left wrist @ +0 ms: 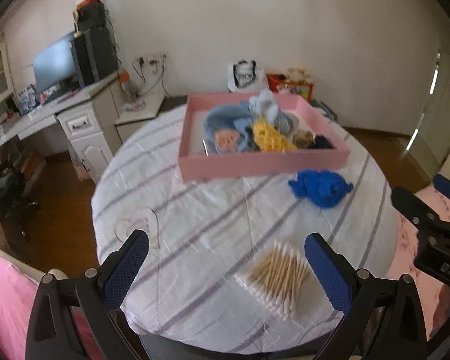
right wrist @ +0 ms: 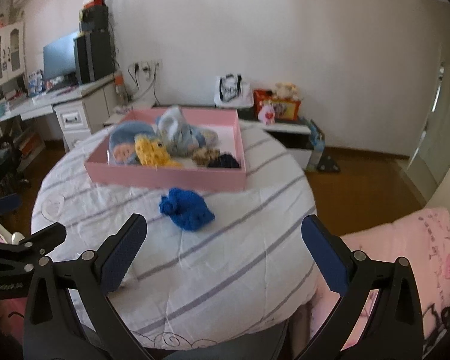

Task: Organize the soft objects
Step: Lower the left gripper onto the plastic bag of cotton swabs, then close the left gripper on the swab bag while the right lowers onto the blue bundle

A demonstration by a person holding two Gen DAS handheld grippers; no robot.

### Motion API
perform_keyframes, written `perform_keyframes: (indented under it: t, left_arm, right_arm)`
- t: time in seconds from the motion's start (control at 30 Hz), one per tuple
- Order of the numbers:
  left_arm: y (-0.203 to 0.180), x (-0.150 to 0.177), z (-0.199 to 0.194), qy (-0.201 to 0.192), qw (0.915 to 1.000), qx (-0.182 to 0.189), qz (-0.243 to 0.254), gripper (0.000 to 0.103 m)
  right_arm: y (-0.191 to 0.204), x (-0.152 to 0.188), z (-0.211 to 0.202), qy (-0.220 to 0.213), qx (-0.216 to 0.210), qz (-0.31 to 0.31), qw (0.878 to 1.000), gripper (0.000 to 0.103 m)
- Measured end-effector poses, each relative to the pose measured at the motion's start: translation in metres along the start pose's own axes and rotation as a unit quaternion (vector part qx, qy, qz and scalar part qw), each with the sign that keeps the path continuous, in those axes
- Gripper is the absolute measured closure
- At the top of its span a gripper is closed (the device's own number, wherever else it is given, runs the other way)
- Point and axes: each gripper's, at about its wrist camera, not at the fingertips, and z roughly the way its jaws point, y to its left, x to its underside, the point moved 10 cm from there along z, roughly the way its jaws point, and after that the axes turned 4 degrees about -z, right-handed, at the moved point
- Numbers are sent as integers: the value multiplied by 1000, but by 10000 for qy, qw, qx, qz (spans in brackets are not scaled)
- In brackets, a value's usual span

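Two grippers' fingers [left wrist: 141, 258] spread, blue knit [right wrist: 186, 208] beside pink tray [right wrist: 165, 177]

The left wrist view looks down from above the near edge of the round table covered in a white striped cloth [left wrist: 213, 210], facing the far white wall, with a bundle of wooden cotton swabs [left wrist: 277, 276] close below. The right wrist view sits further right, facing the same way. Both share the shallow pink rectangular tray [left wrist: 255, 165] [right wrist: 165, 177] and the blue crocheted piece [left wrist: 321, 187] [right wrist: 187, 208].
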Motion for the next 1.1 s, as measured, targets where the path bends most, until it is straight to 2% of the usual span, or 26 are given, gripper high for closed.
perform_keyframes:
  t: [0.17, 0.3, 0.53, 0.67, 0.8, 0.87, 0.93, 1.0, 1.1]
  left_arm:
    - [-8, 13, 15, 140, 9991, -50, 390, 0]
    - [-11, 23, 37, 385, 9984, 4, 426, 0]
    - [-33, 42, 64, 880, 9927, 431, 698, 0]
    - [-48, 55, 81, 1272, 9856, 788, 783, 0]
    - [-41, 59, 100, 1358, 9872, 488, 674, 3]
    - [-41, 60, 105, 1369, 9874, 499, 615, 6]
    - [-40, 58, 106, 1253, 9894, 456, 577, 22]
    - [-39, 56, 106, 1169, 9907, 418, 555, 32]
    - [-31, 51, 107, 1086, 9928, 357, 348, 39]
  right_arm:
    - [2, 16, 23, 401, -11, 65, 9992, 0]
    - [4, 23, 31, 558, -50, 97, 9984, 0]
    - [3, 34, 46, 805, -6, 74, 9967, 0]
    - [3, 38, 52, 899, -31, 133, 9959, 0]
    - [5, 39, 53, 915, -60, 128, 9957, 0]
    - [6, 39, 55, 926, -70, 116, 9956, 0]
    - [7, 41, 57, 957, -67, 120, 9953, 0]
    - [6, 43, 59, 1002, -49, 135, 9949, 0]
    - [6, 44, 60, 1017, -51, 135, 9947, 0]
